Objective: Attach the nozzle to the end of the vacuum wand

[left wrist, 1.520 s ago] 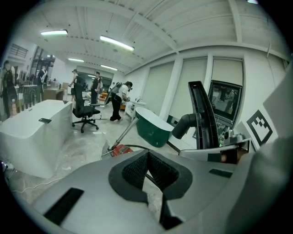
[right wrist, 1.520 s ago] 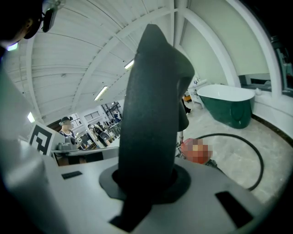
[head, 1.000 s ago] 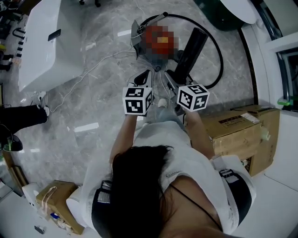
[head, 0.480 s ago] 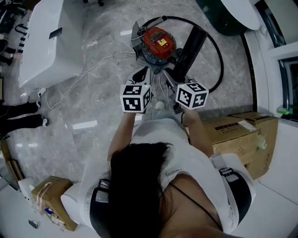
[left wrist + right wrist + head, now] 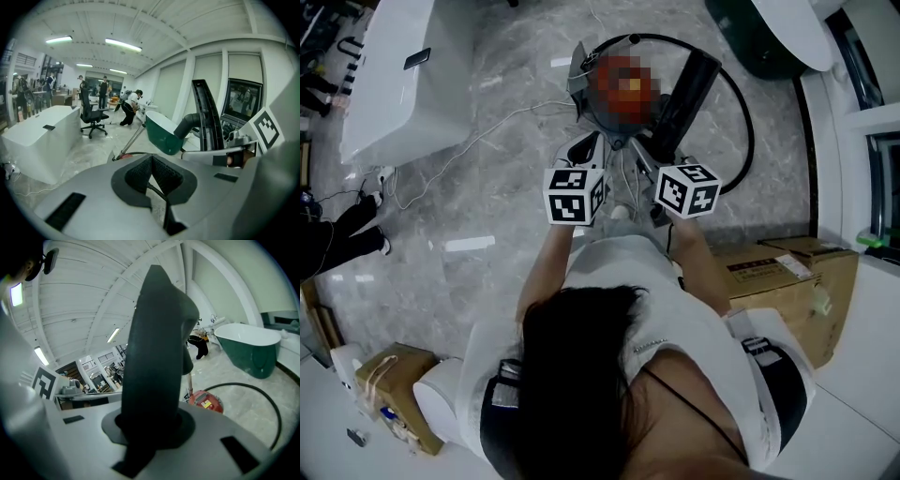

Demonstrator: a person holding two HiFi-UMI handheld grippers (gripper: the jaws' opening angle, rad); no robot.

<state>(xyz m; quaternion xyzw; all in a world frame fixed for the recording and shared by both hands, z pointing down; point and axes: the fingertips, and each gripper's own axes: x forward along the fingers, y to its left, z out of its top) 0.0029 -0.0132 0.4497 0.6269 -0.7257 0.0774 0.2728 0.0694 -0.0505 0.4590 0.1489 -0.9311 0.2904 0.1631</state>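
The black floor nozzle (image 5: 684, 92) stands up out of my right gripper (image 5: 653, 161), which is shut on its neck. In the right gripper view the nozzle (image 5: 157, 352) fills the middle, rising from between the jaws of the right gripper (image 5: 150, 423). My left gripper (image 5: 584, 150) is beside it, and in its own view the left gripper (image 5: 151, 161) shows pads that meet with nothing I can make out between them. The red vacuum (image 5: 206, 401) sits on the floor ahead, its metal wand (image 5: 133, 140) slanting up from it. A black hose (image 5: 741, 112) loops round it.
A white desk (image 5: 403, 75) stands far left, with a white cable (image 5: 469, 145) trailing across the marble floor. Cardboard boxes sit at right (image 5: 787, 281) and lower left (image 5: 389, 389). A green bathtub (image 5: 161, 133) is beyond the vacuum. A bystander's legs (image 5: 342, 239) are at the left edge.
Both grippers have edged slightly toward the vacuum, the nozzle still in the right one. The bystander's legs at the left have shifted.
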